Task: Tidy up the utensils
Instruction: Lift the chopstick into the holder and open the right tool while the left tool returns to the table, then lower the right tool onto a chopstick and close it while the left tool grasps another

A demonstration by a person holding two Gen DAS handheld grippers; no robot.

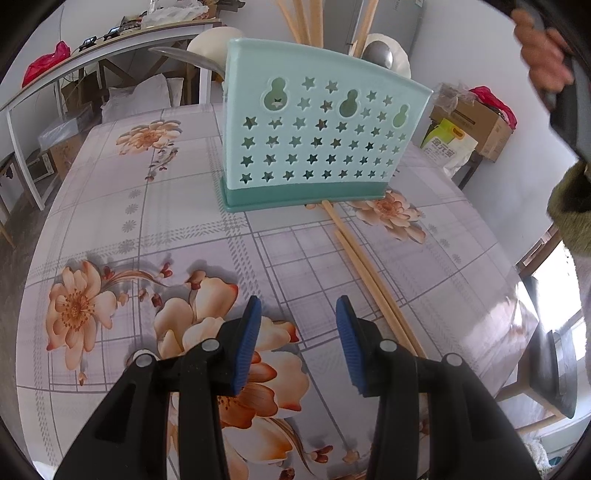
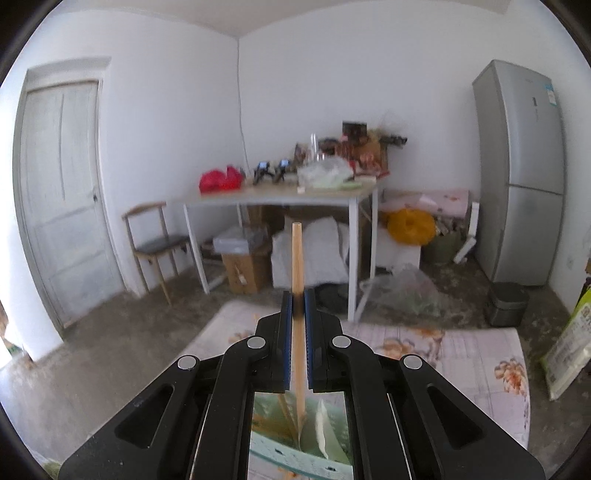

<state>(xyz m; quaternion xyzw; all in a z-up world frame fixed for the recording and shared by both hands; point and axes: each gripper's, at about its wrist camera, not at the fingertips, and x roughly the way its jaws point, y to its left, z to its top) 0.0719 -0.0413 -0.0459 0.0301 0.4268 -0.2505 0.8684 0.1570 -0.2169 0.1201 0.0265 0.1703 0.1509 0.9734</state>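
A mint-green utensil holder [image 1: 314, 133] with star holes stands on the floral tablecloth [image 1: 155, 221]. Several chopsticks [image 1: 306, 18], a knife blade [image 1: 184, 57] and spoons [image 1: 380, 51] stick out of its top. Two chopsticks [image 1: 369, 273] lie on the cloth in front of the holder, to the right of my left gripper [image 1: 298, 314], which is open and empty above the cloth. My right gripper [image 2: 298, 299] is shut on one wooden chopstick [image 2: 297, 258], held upright with its lower end inside the holder [image 2: 295, 443] below. The right hand and gripper show at the left wrist view's top right [image 1: 554, 74].
A white side table [image 2: 288, 195] with clutter, a chair [image 2: 159, 243] and boxes stand across the room. A grey fridge [image 2: 521, 173] is at the right, a door [image 2: 62, 192] at the left. A cardboard box [image 1: 476, 122] and bag [image 1: 447, 144] sit beyond the table.
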